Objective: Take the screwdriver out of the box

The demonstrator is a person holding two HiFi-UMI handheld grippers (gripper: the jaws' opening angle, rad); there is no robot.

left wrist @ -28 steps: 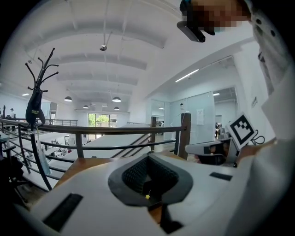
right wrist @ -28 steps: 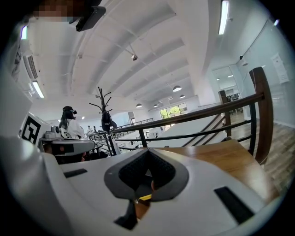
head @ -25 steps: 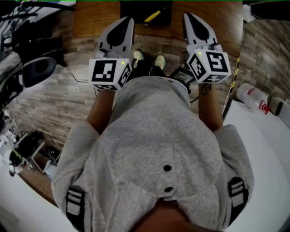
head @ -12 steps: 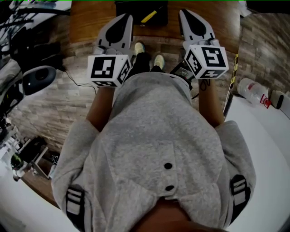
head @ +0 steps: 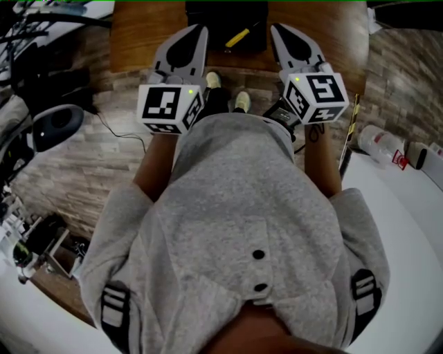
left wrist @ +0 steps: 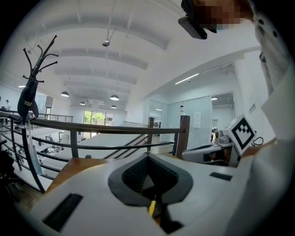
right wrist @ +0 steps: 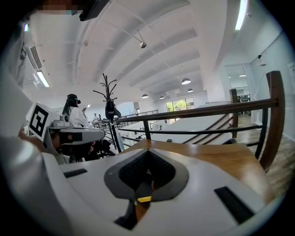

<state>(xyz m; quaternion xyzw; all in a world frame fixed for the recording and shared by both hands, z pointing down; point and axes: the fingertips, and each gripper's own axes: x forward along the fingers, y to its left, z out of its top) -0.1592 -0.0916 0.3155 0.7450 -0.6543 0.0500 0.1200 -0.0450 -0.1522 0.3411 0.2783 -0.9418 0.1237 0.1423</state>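
A: Two grippers, both empty? Start from the head view.

B: Yes. From above, the left gripper (head: 196,34) and the right gripper (head: 279,33) are held out side by side over the near edge of the wooden table (head: 138,28). Each has its jaws pressed together on nothing. The black box (head: 208,15) sits on that table between and just beyond the two tips. The screwdriver (head: 237,38), yellow-handled, lies slantwise inside it.

A: And the left gripper view?

B: The jaws meet at a point, with the pads closed and nothing between them. A sliver of yellow shows low through the gap behind them, probably the screwdriver. A railing (left wrist: 106,126) runs beyond.

A: The right gripper view?

B: Much the same. The jaws are closed to a point over the wood, nothing is held, and there is a yellow fleck low in the gap.

A: So the screwdriver is not yet touched. How should the reach go?

B: Either tip looks about as near, so I'd commit one gripper and keep the other clear. Open its jaws before it enters the box and tip it downward so the pads straddle the handle. Set them across the handle, not along it, since it lies at a slant. Close on the middle of the handle, away from the box wall, then lift straight up before drawing back. The spare gripper could steady the box if it shifts.
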